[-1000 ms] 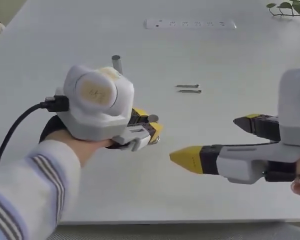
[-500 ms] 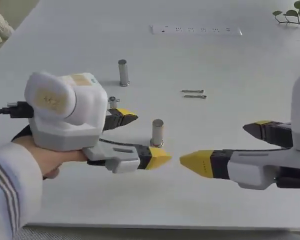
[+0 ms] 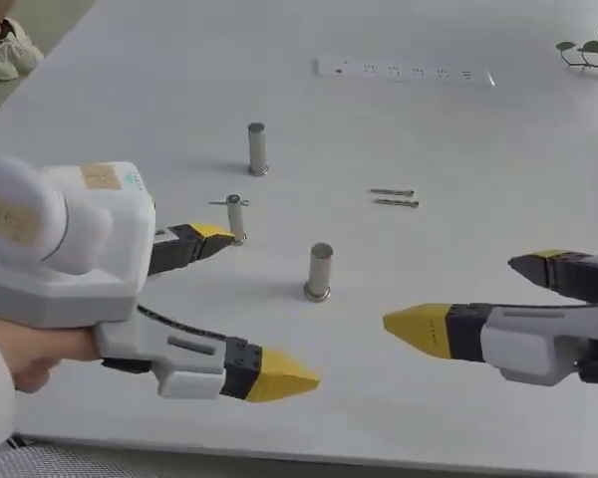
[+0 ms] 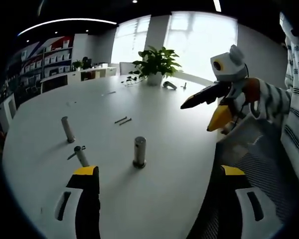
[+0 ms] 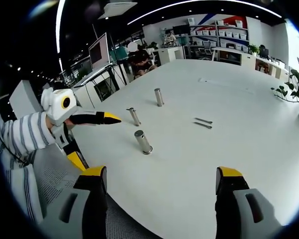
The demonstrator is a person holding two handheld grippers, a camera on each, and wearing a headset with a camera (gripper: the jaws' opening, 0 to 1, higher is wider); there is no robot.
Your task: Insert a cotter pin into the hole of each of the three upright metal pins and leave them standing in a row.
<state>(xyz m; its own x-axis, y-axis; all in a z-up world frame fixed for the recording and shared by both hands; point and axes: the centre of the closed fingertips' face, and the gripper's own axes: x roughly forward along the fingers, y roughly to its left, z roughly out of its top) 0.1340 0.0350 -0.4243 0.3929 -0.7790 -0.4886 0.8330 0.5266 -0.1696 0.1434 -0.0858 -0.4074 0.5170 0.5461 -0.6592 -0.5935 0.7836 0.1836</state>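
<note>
The white table carries three upright metal pins: the far pin, the middle pin with a cotter pin through its top, and the near pin. Two loose cotter pins lie to their right. I see my left gripper and right gripper spread wide, holding nothing.
</note>
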